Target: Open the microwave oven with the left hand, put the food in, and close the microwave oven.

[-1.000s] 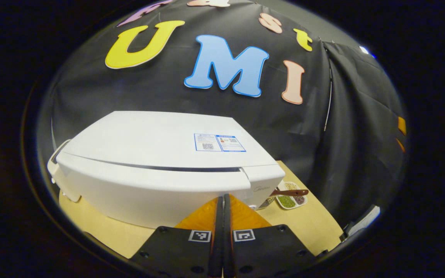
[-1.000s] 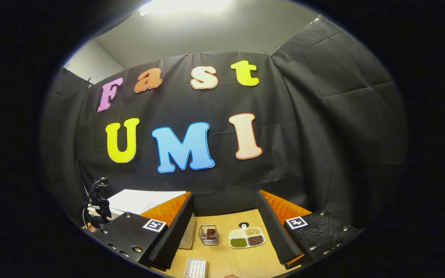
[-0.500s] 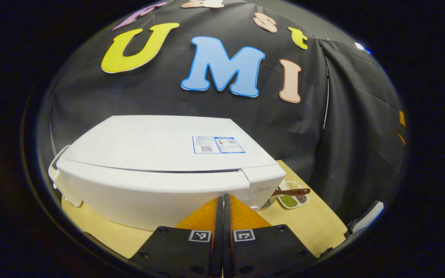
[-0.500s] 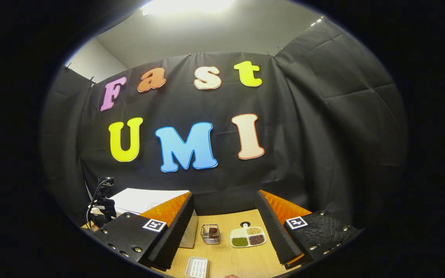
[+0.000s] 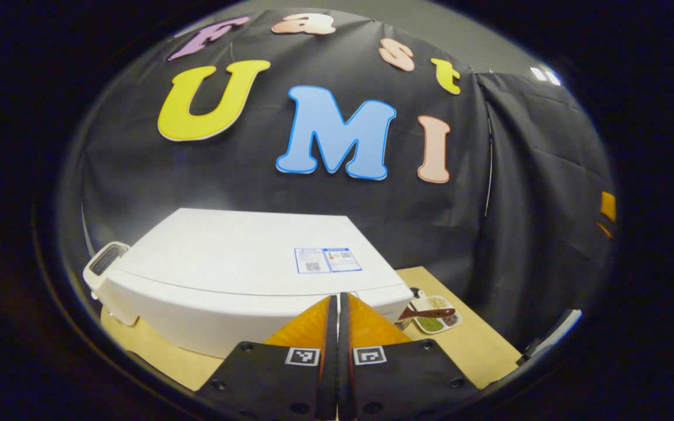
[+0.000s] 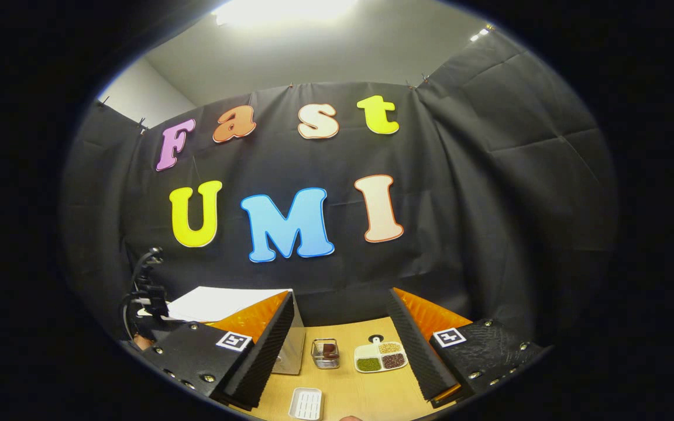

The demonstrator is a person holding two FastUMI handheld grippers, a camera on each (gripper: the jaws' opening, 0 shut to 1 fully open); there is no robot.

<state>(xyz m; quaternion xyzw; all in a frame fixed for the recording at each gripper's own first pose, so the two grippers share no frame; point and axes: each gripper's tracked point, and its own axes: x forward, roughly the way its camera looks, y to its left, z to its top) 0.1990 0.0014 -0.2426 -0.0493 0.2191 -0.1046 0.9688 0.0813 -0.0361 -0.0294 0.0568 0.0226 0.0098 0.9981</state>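
Left gripper (image 5: 337,327): fingers pressed together, nothing between them, tips just in front of the top front edge of the microwave (image 5: 243,266). Camera looks down on the white top panel; a blue-edged sticker (image 5: 327,259) sits near its right rear. Door closed as far as the front edge shows. A pale handle-like part (image 5: 105,260) projects at the far left corner.

Microwave stands on the tan worktop (image 5: 477,345), backed close to the black cloth wall. Just beside its right corner: a white divided dish (image 5: 435,316) with green, brown and pale fillings, a dark brown spoon (image 5: 425,313) lying across it.

Right gripper (image 6: 340,345): fingers spread wide, holding nothing, raised above the worktop (image 6: 366,392). Between them, farther off: a small wire basket (image 6: 326,354) with something dark brown inside, and the divided dish (image 6: 381,357) to its right, the two near but apart. A small white ribbed tray (image 6: 306,403) lies nearer the camera, toward the lower edge. Behind the near finger, the microwave (image 6: 220,303) shows as a white top and a glossy corner.

At the left of the right gripper view, the other gripper's dark body with looping cable (image 6: 144,289) hangs by the microwave top; its finger state cannot be told from here.
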